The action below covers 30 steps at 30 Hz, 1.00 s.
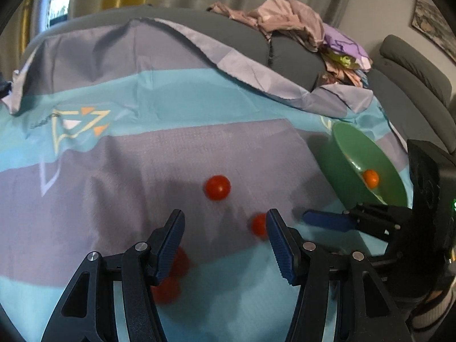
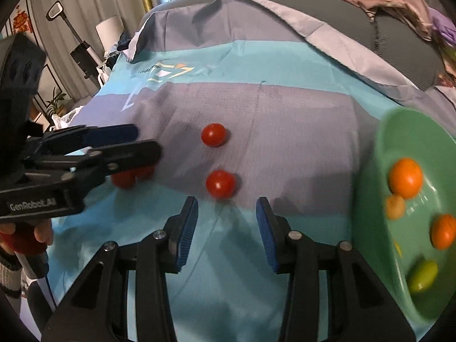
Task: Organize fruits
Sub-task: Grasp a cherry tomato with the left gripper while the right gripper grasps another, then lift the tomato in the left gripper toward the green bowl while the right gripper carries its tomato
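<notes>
Several red cherry tomatoes lie on a blue and grey cloth. In the left wrist view one tomato [image 1: 217, 187] lies ahead of my open, empty left gripper [image 1: 225, 222], another [image 1: 258, 224] touches its right finger, and two [image 1: 171, 279] lie low beside its left finger. In the right wrist view my open, empty right gripper [image 2: 226, 209] sits just short of a tomato [image 2: 220, 183], with another [image 2: 213, 134] farther on. The left gripper [image 2: 142, 142] hovers over two tomatoes [image 2: 128, 177]. A green bowl [image 2: 379, 176] at the right holds orange fruits [image 2: 406, 177] and a green one [image 2: 422, 275].
The cloth [image 1: 176, 97] covers a grey sofa [image 1: 296, 57] with a heap of crumpled clothes [image 1: 287, 20] on its back. The bowl also shows in the left wrist view [image 1: 347, 145], with the right gripper [image 1: 327, 220] in front of it. A floor lamp [image 2: 82, 48] stands at far left.
</notes>
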Motion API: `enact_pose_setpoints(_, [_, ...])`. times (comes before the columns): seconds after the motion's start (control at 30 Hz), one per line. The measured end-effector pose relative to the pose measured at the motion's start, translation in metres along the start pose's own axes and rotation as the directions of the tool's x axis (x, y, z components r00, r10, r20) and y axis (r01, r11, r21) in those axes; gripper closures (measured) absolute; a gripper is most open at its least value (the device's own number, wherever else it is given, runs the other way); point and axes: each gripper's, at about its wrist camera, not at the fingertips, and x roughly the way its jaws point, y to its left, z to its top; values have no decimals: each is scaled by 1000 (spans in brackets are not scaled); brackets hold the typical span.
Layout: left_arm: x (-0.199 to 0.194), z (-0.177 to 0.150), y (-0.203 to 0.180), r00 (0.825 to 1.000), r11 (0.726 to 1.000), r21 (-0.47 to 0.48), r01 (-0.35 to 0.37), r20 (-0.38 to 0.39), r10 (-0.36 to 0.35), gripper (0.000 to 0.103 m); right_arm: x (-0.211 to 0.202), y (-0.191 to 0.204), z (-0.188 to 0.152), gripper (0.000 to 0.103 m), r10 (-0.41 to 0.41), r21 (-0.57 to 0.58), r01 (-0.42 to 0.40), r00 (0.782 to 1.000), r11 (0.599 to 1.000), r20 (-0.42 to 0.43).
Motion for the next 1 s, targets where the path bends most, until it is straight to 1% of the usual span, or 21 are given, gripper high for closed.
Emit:
enact_pose_setpoints(0.07, [10, 5, 2, 1000, 1000, 6, 3, -14, -3, 44, 9, 2, 6, 61, 6, -13, -6, 1000, 1000, -8])
enact_pose_setpoints(0.23, [29, 14, 3, 999, 1000, 23, 9, -44, -8, 44, 31, 3, 16, 62, 4, -42, -7, 998, 999, -63])
enact_pose_setpoints(0.33, [38, 19, 2, 998, 999, 32, -1, -56, 3, 44, 36, 2, 16, 75, -2, -44, -2, 997, 999, -78])
enact_pose_setpoints(0.4, [45, 20, 0, 998, 999, 37, -22, -64, 25, 44, 34, 0, 14, 75, 6, -28, -8, 997, 1000, -71])
enact_pose_setpoints(0.47, [52, 21, 0, 995, 999, 32, -27, -98, 30, 45, 29, -4, 11, 75, 17, -5, -18, 998, 1000, -60])
enact_pose_setpoints(0.57, [58, 22, -3, 991, 998, 45, -36, -128, 42, 52, 15, -8, 6, 75, 37, 15, -37, 999, 999, -33])
enact_pose_setpoints(0.67, [62, 26, -4, 988, 998, 41, -43, -146, 48, 53, -1, -11, -3, 75, 55, 31, -55, 998, 998, -3])
enact_pose_setpoints(0.73, [64, 30, -7, 989, 998, 49, -41, -142, 48, 53, -9, -12, -8, 75, 69, 44, -70, 998, 997, 9])
enact_pose_setpoints(0.77, [67, 31, -8, 989, 997, 58, -44, -141, 52, 55, -12, -11, -10, 75, 75, 47, -75, 997, 996, 15])
enact_pose_setpoints(0.8, [70, 32, -8, 987, 997, 60, -49, -151, 58, 58, -15, -12, -12, 75, 79, 53, -80, 997, 995, 21])
enact_pose_setpoints(0.83, [74, 33, -8, 984, 997, 52, -54, -167, 62, 65, -18, -13, -14, 75, 83, 58, -84, 996, 995, 26])
enact_pose_setpoints(0.87, [78, 33, -7, 982, 998, 40, -53, -178, 59, 70, -20, -13, -16, 75, 85, 61, -86, 996, 994, 32])
enact_pose_setpoints(0.9, [79, 33, -7, 982, 998, 36, -54, -178, 60, 72, -23, -13, -17, 75, 87, 63, -90, 995, 994, 39])
enact_pose_setpoints(0.93, [79, 33, -8, 982, 997, 44, -64, -173, 71, 76, -26, -14, -18, 75, 91, 66, -93, 995, 993, 46])
enact_pose_setpoints(1.0, [79, 33, -9, 982, 996, 46, -75, -168, 81, 76, -30, -15, -19, 75, 90, 68, -94, 994, 993, 55])
